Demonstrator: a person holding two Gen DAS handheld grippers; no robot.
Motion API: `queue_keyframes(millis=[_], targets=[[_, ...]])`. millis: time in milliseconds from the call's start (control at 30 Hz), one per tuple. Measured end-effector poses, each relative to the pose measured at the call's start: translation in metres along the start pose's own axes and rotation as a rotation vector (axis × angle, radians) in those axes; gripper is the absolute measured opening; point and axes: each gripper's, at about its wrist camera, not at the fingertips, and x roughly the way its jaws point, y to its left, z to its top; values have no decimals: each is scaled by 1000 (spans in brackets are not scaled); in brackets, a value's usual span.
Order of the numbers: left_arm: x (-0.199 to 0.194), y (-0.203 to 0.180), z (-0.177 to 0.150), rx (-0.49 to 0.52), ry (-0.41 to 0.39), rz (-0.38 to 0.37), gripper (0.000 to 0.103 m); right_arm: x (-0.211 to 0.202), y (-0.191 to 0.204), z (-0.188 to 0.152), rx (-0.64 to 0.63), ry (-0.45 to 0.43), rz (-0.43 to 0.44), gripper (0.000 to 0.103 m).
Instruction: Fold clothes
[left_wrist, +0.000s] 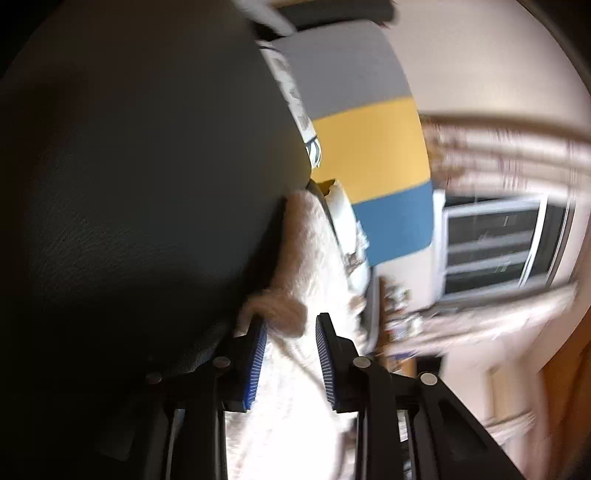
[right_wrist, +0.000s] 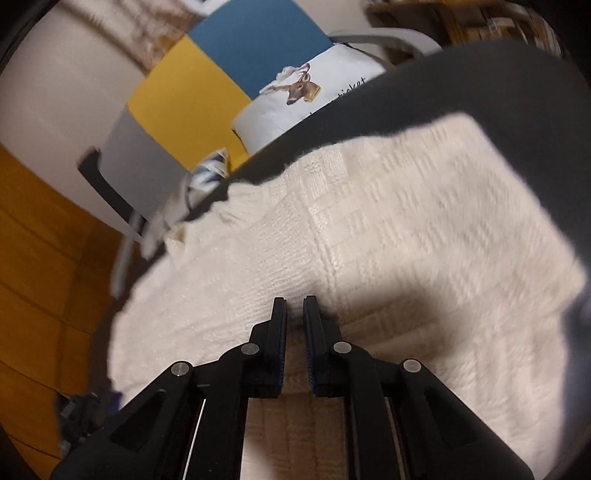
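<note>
A cream knitted sweater (right_wrist: 406, 221) lies spread on a dark, leather-like surface (right_wrist: 498, 74). In the right wrist view my right gripper (right_wrist: 294, 300) sits at the sweater's near part, its jaws almost together with a ridge of knit pinched between them. The left wrist view is rolled sideways and blurred. There the same sweater (left_wrist: 306, 240) runs along the dark surface (left_wrist: 129, 166). My left gripper (left_wrist: 290, 319) stands with its blue pads (left_wrist: 327, 362) apart. A bunched fold of the knit lies between the tips, against the left pad only.
A white cushion with a deer print (right_wrist: 295, 99) rests past the sweater's far edge. Behind it is a panel of blue, yellow and grey blocks (right_wrist: 207, 85), also in the left wrist view (left_wrist: 369, 140). A wooden floor (right_wrist: 37, 258) lies to the left, and a dark window (left_wrist: 495, 251) at the right.
</note>
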Motion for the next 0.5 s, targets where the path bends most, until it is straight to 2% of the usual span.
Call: queue_keyframes(millis=[100, 233, 333, 367, 500], targets=[[4, 2, 1, -63, 13, -21, 33, -2, -15, 0, 90, 9, 92, 11], [21, -11, -7, -78, 22, 6, 34, -1, -34, -1, 207, 7, 195, 14], [29, -26, -10, -52, -21, 39, 32, -1, -43, -1, 275, 14, 250, 21], [28, -31, -10, -28, -38, 48, 31, 0, -44, 0, 302, 22, 260, 24], [25, -41, -10, 47, -58, 73, 24, 1, -41, 7, 361, 56, 235, 26]])
